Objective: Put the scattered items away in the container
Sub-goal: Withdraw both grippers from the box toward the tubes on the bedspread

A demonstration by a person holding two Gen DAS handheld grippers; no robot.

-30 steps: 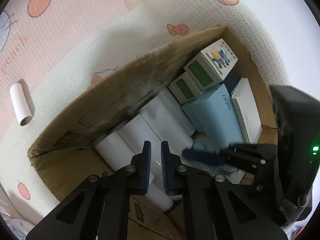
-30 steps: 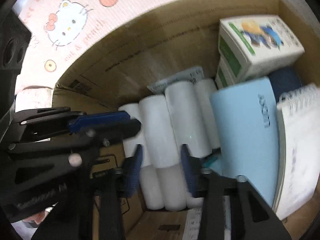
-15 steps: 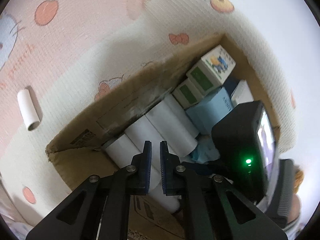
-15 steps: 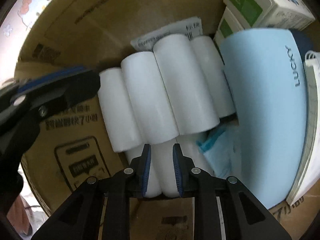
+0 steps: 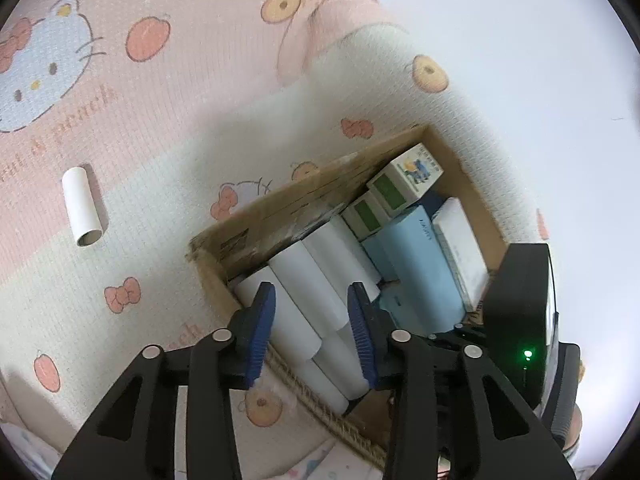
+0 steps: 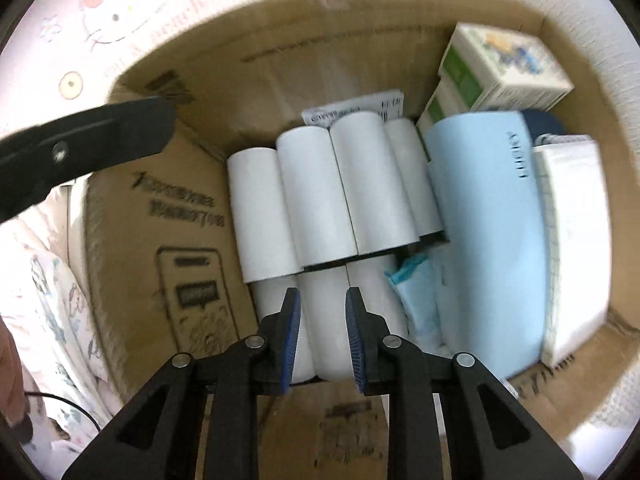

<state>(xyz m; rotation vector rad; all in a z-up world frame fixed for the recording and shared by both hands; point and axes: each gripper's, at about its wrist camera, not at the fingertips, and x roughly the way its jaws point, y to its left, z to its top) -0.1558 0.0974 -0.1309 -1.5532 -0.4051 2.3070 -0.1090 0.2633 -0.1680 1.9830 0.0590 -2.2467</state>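
Note:
An open cardboard box [image 5: 280,208] sits on a cartoon-print mat and holds several white paper rolls [image 5: 304,292] laid side by side. One loose white tube [image 5: 82,212] lies on the mat, far left of the box. My left gripper [image 5: 310,332] hangs above the box's near corner, its jaws opening with nothing between them. My right gripper [image 6: 322,336] points straight down over the rolls [image 6: 316,192], its blue pads [image 6: 290,332] a narrow gap apart and gripping nothing. The left gripper's black finger [image 6: 88,152] shows at the box's left side.
The box [image 6: 280,60] also holds a light blue case [image 6: 488,220], green-and-white cartons [image 6: 500,64] and a white spiral notebook [image 6: 572,240]. Bare box floor [image 6: 160,220] lies left of the rolls. The right gripper's body [image 5: 520,320] stands over the box's right part.
My left gripper has drawn back and up from the box and its jaws have spread apart. The right gripper's jaws narrowed after the first frame and it shifted over the rolls.

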